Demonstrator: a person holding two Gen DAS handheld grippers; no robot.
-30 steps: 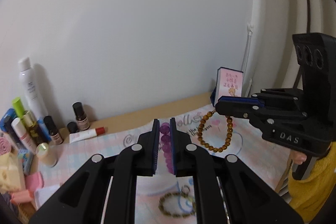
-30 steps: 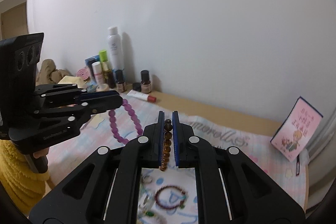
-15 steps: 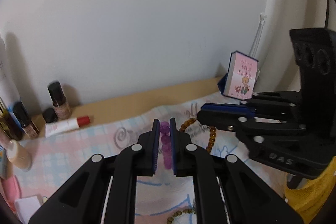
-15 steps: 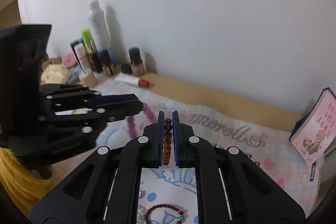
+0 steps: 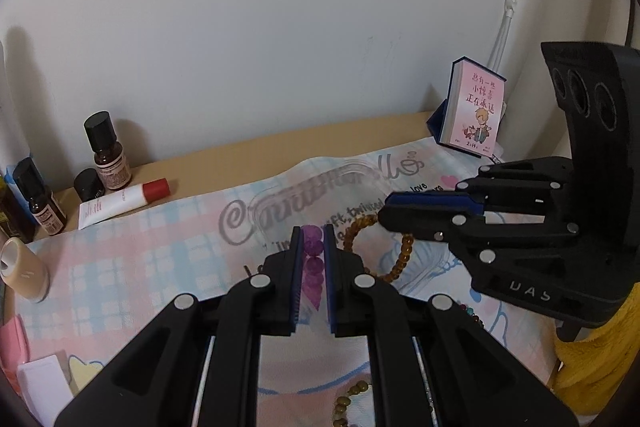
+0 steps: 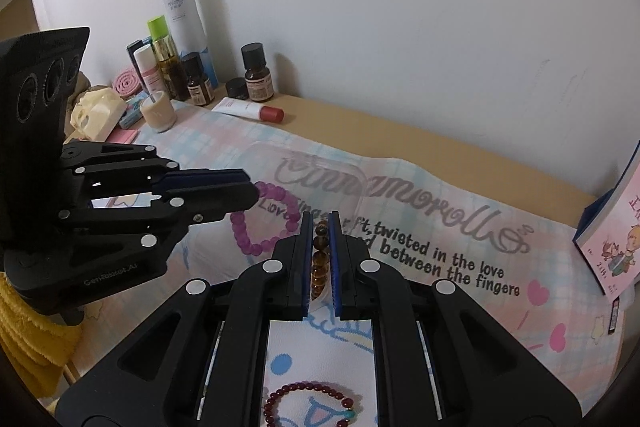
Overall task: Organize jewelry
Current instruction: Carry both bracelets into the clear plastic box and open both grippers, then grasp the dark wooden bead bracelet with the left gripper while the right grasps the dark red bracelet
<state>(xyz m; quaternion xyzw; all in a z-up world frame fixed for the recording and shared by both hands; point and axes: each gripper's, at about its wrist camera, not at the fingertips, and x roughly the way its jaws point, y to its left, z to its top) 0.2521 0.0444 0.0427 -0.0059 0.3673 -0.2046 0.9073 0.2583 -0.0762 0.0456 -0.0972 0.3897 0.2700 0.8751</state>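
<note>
My left gripper (image 5: 312,231) is shut on a purple bead bracelet (image 5: 313,259), which hangs as a loop in the right wrist view (image 6: 264,219). My right gripper (image 6: 321,218) is shut on an amber bead bracelet (image 6: 320,263), whose loop shows in the left wrist view (image 5: 396,259). Both grippers hover close together above a clear plastic tray (image 6: 304,167) lying on the pastel printed cloth (image 6: 440,259). A dark red bracelet (image 6: 308,399) and an olive bead bracelet (image 5: 348,403) lie on the cloth below the grippers.
Bottles and cosmetics stand at the left by the wall: a white spray can (image 6: 180,3), brown dropper bottles (image 6: 256,75), a red-capped tube (image 6: 248,111), a beige jar (image 6: 158,111). A pink booklet (image 5: 474,111) leans at the right. Yellow fabric (image 5: 588,359) lies at the table's edge.
Both grippers have moved forward and lower over the cloth, closer to the clear tray, each still holding its bracelet. The bottle cluster has slid left in the left wrist view.
</note>
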